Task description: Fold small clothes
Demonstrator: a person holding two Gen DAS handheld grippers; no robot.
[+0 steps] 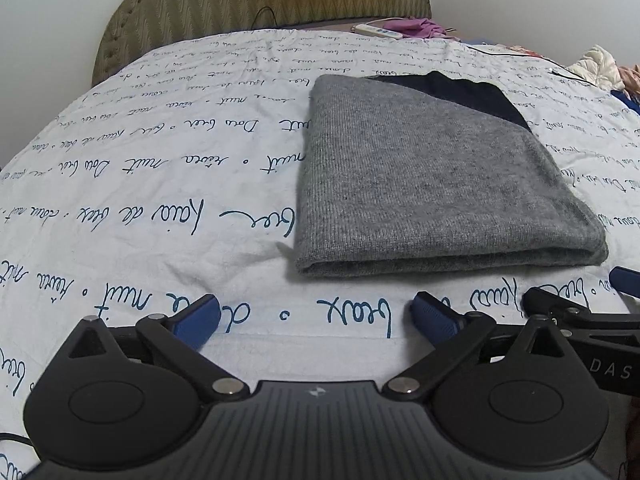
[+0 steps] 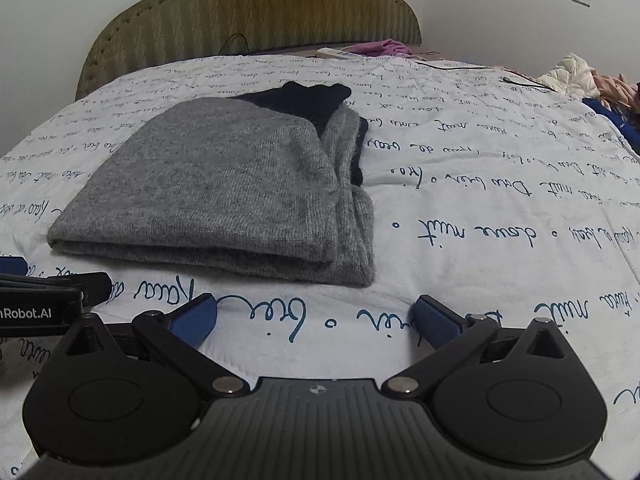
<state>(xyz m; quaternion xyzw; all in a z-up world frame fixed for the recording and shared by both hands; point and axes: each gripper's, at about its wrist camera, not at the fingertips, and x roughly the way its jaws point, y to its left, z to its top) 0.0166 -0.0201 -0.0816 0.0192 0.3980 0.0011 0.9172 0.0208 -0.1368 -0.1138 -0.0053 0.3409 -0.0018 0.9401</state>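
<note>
Grey knit garment (image 1: 432,184) lies folded into a compact stack on the printed bedspread (image 1: 160,200), a dark navy part (image 1: 460,92) showing at its far end. Judged from how it lies, the fold itself looks finished: the near edge is a rounded, doubled fold, the layers sit on one another, nothing is spread out.

Left to right:
- Left gripper (image 1: 312,320): jaws spread wide, blue pads (image 1: 196,322) apart with only bedspread between them. It holds nothing and sits just short of the garment's near edge, not touching it.
- Garment, left wrist view: lies ahead and to the right of the gripper, flat, top surface smooth.
- Right gripper (image 2: 316,320): jaws likewise wide apart, nothing between the pads, near the garment's front edge but clear of it. In this view the garment (image 2: 216,188) lies ahead and to the left.
- Right flank of the stack (image 2: 352,216): layers are slightly offset here, one grey layer sticking out past the top one. Untidy, not unfolded.

Remaining, as a judgement: perhaps squaring that right flank, or moving on to another piece. A heap of loose clothing (image 2: 592,80) sits at the far right of the bed; whether it belongs to the task I cannot tell.

Containers: none in either view, so no contents to record.
</note>
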